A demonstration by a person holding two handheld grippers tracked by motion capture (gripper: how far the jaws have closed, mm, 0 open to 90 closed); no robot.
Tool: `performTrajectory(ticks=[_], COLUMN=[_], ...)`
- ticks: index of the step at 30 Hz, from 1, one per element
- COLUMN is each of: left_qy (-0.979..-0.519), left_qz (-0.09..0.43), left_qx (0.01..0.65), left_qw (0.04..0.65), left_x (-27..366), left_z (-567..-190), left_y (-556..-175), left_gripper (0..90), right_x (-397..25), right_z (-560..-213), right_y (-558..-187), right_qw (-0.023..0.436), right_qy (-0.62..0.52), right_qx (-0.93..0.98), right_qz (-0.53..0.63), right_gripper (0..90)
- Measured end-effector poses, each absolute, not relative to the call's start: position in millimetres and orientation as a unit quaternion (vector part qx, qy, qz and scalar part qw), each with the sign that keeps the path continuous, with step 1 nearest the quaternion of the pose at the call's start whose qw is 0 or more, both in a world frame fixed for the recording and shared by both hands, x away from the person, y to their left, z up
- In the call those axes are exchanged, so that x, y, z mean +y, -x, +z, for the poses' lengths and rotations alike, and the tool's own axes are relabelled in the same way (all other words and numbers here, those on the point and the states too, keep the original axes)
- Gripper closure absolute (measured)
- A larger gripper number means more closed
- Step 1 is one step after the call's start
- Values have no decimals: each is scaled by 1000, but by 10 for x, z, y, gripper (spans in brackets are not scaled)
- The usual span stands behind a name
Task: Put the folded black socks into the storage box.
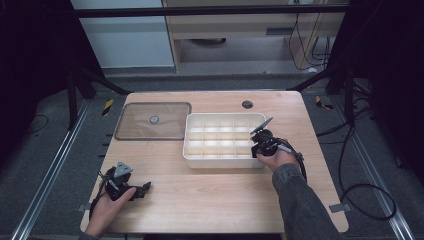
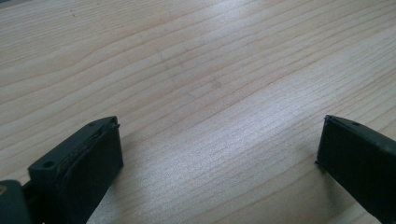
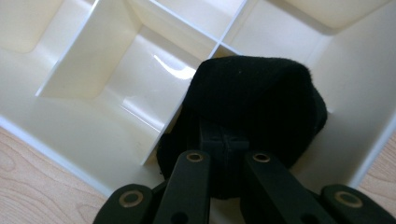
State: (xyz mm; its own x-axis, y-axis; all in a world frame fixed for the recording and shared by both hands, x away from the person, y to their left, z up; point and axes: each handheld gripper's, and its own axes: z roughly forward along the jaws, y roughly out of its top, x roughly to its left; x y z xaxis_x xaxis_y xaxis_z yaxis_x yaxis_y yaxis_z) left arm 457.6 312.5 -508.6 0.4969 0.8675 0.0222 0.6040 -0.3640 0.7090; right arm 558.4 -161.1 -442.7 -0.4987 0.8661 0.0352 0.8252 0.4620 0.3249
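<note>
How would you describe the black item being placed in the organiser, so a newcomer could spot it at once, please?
On the wooden table sits a white divided tray. At its near right corner, the right tool grips a black soft cloth bundle in a compartment. It is the one dark, fuzzy thing among glossy pale cells.

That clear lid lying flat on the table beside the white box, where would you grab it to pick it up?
Probably by the small round knob at the centre of the clear lid, coming straight down from above. The lid lies flat on the table, so its edges offer little to pinch. The open left tool is free.
</note>
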Motion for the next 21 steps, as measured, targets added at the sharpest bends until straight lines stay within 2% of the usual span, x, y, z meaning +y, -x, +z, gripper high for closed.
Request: performTrajectory(ticks=[21], left_qy=[-799], left_qz=[201], left_qx=[461], left_qw=[329], left_x=[3119], left_z=[-5088], left_y=[-4572], left_gripper=[0], right_x=[-1616], right_z=[-4316], right_y=[-5536], right_qw=[93], right_qy=[-482], right_qx=[856], right_qz=[160], right_gripper=[900])
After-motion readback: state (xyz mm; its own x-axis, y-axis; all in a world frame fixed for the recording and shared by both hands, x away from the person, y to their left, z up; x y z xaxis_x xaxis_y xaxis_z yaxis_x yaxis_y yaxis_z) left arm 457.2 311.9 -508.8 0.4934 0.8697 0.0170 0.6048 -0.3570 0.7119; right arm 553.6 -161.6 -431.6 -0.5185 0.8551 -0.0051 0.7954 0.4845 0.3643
